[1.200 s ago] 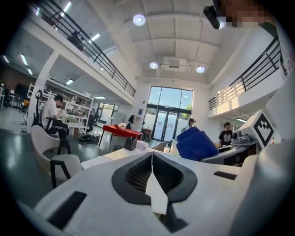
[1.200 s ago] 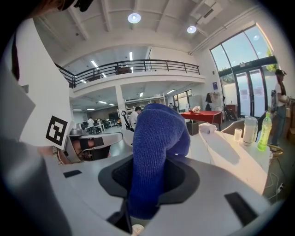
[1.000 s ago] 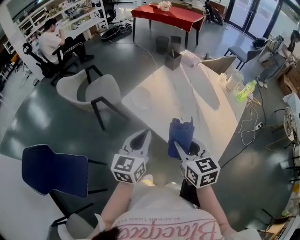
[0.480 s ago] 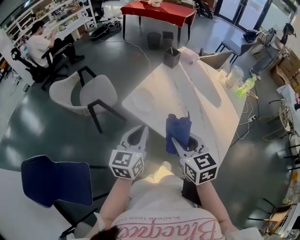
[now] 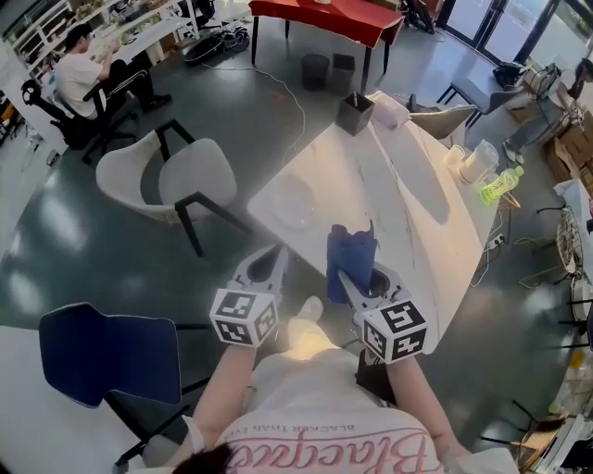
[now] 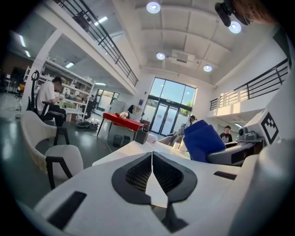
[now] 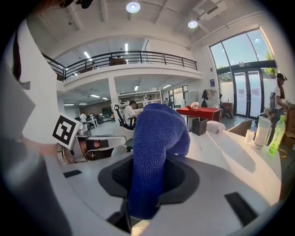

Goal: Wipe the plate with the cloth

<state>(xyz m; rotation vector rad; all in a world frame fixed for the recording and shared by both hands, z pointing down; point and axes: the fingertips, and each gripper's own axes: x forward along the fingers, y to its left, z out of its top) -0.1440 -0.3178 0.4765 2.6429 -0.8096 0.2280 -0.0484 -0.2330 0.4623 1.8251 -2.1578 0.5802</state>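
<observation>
Here the cloth sits clamped in the right hand-held gripper.

Over the last second I've carried the 2 grippers forward. The left gripper and the right gripper, with the blue cloth in it, now sit nearer the white table. In the head view the table looms larger, the gap to the plate has narrowed, and the red table has slid up to the frame's top edge.
</observation>
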